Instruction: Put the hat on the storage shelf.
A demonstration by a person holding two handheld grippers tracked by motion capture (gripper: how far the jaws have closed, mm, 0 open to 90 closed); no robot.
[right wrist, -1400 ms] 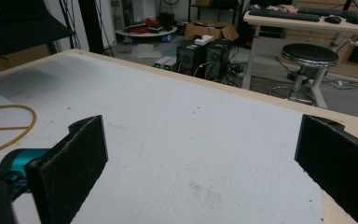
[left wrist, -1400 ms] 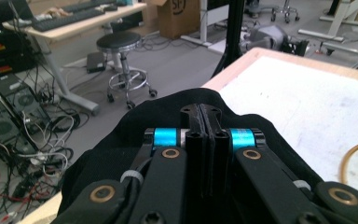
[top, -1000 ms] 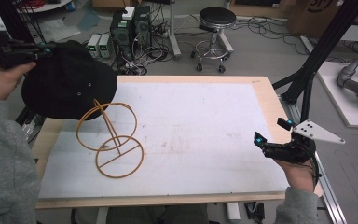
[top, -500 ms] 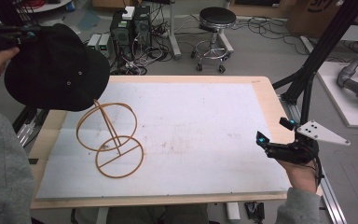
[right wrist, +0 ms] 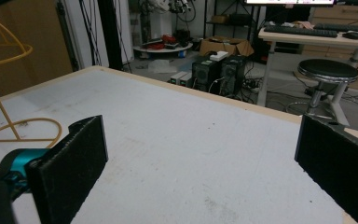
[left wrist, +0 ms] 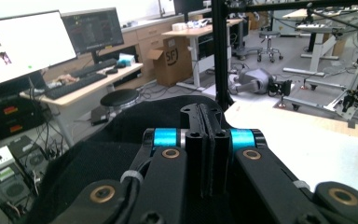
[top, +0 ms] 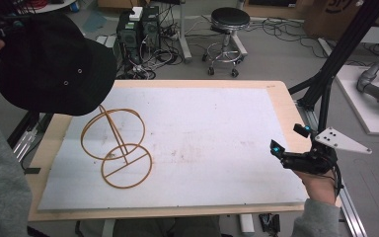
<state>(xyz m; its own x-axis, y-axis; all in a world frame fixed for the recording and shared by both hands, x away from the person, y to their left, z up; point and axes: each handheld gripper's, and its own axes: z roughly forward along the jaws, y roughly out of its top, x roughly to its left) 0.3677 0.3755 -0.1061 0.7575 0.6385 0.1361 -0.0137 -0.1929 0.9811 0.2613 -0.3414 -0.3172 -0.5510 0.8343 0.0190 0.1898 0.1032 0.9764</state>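
One black cap (top: pixel 54 64), pinched by the left gripper (top: pixel 2 24) at upper left, has been lifted clear of the wire stand (top: pixel 116 148), while the right gripper (top: pixel 296 148) is held spread.

a black stool (top: pixel 230 19), computer towers (top: pixel 139 27) and monitors (left wrist: pixel 28 44) behind the table.
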